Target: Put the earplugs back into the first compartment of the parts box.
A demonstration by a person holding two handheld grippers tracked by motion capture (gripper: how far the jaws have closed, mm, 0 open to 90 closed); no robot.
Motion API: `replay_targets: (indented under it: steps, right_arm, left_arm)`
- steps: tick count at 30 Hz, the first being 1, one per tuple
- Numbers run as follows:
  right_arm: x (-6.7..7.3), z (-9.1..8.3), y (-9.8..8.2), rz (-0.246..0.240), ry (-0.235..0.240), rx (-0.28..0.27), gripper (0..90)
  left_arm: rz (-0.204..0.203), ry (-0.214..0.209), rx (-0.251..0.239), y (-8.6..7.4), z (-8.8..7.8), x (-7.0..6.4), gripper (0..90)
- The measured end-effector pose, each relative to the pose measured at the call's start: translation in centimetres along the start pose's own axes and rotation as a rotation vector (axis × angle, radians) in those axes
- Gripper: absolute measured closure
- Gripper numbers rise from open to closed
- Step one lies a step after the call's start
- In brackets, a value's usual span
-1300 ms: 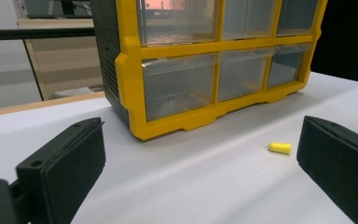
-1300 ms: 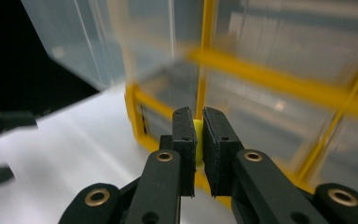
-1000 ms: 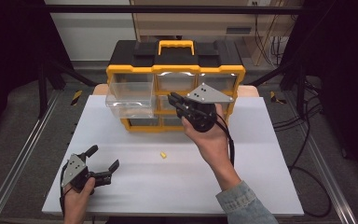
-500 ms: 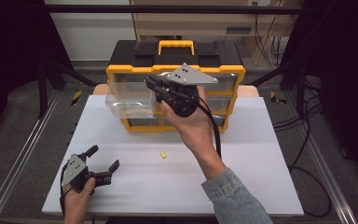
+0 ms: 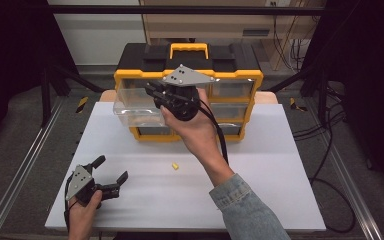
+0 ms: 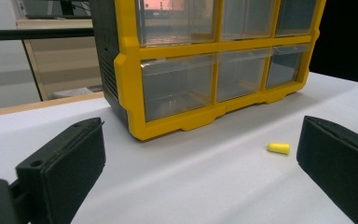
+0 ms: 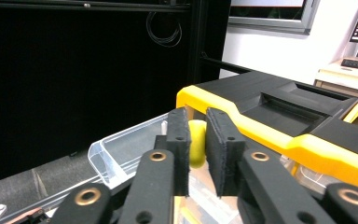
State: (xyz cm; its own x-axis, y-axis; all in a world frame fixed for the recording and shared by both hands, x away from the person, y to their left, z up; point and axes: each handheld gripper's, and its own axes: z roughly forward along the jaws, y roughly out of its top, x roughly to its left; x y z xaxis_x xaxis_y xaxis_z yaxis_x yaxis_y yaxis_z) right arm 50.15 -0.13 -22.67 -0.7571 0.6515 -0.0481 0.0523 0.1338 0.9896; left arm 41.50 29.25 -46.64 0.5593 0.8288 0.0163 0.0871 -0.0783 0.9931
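The right gripper [image 5: 152, 91], at upper centre of the high view, is pinching a small yellow piece [image 7: 196, 142] above the pulled-out clear drawer [image 5: 132, 102] of the yellow organizer [image 5: 240, 80]. Advisable: centre over the drawer, lower, then release. The left gripper [image 5: 111, 175] is resting spread and empty at lower left; a second yellow piece [image 5: 175, 166] is lying on the table [image 5: 280, 165].

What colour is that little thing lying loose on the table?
Yellow. The small plug shows best in the left gripper view.

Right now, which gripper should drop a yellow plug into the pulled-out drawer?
Right. The right gripper already pinches a yellow plug above the open drawer. The left gripper sits open, low by the table's near edge.
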Motion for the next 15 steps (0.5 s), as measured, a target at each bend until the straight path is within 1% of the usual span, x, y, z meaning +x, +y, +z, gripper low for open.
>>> replay_targets:
  steps: [3, 6, 8, 10, 13, 15]
  right_arm:
    - [0.1, 0.0, 0.1, -0.006, 0.004, -0.001, 72.4]
    - [0.1, -0.1, 0.2, -0.009, 0.007, -0.007, 70.9]
    - [0.0, -0.2, 0.3, -0.010, 0.001, -0.011, 66.5]
    - [0.0, -0.4, 0.3, -0.008, 0.001, -0.013, 59.6]
    - [-0.2, -0.9, 0.3, -0.001, 0.015, -0.022, 49.9]
    - [-0.4, -1.2, 0.3, 0.005, 0.010, -0.024, 38.7]
  left_arm:
    - [0.001, 0.000, 0.001, 0.0, 0.0, 0.0, 0.8]
    - [0.001, 0.000, 0.001, 0.0, 0.0, 0.0, 0.8]
    - [0.002, 0.001, 0.000, 0.0, 0.0, 0.0, 0.8]
    - [-0.001, 0.002, -0.002, 0.0, 0.0, 0.0, 0.8]
    - [-0.002, 0.004, -0.003, 0.0, 0.0, 0.1, 0.8]
    - [-0.003, 0.005, -0.004, 0.0, -0.1, 0.1, 0.8]
